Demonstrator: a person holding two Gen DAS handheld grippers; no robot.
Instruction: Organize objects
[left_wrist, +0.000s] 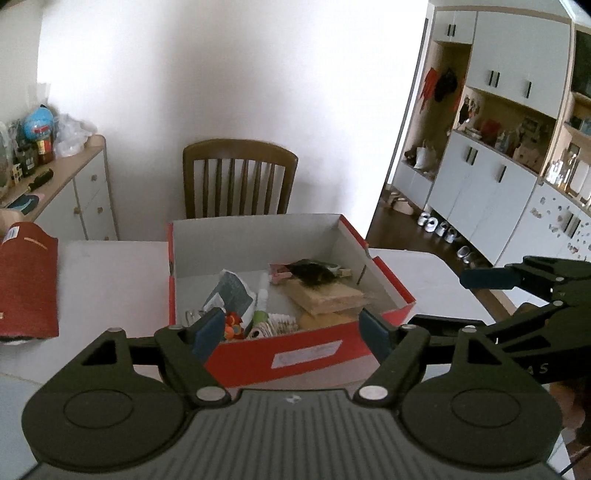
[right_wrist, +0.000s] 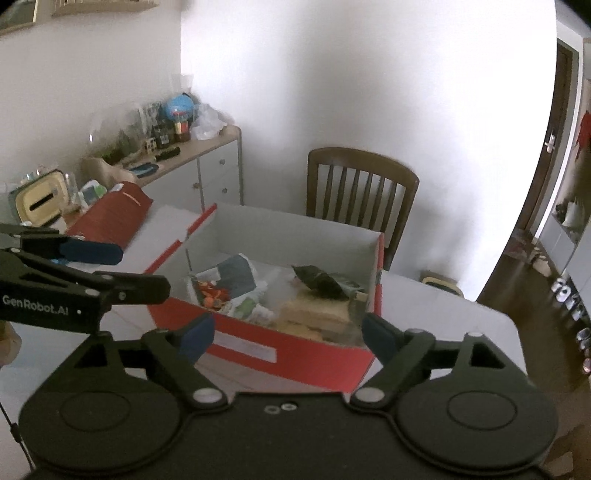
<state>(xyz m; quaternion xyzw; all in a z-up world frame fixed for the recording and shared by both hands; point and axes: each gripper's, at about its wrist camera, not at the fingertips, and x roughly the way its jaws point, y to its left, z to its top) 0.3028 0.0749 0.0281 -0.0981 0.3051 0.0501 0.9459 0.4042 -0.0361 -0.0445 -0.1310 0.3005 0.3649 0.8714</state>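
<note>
Legibly, "GenRobot.AI" is printed on the left gripper's (right_wrist: 92, 254) arm in the right wrist view; a white label (left_wrist: 311, 353) on the shoebox's (left_wrist: 295, 365) near red wall is too blurred to read. Shoebox sits open on the white table (left_wrist: 110, 280), holding a dark pouch (left_wrist: 314, 275), wooden blocks (left_wrist: 328, 299), a grey-white packet (left_wrist: 232, 291) and small orange toys (left_wrist: 233, 326). Red lid (left_wrist: 27, 284) lies left of the shoebox, brown chair (left_wrist: 240, 181) behind it, sideboard (left_wrist: 88, 192) further left. Both grippers hover just in front of the shoebox, jaws spread, empty: left gripper (left_wrist: 291, 330) straddles its near wall, right gripper (right_wrist: 288, 338) likewise.
</note>
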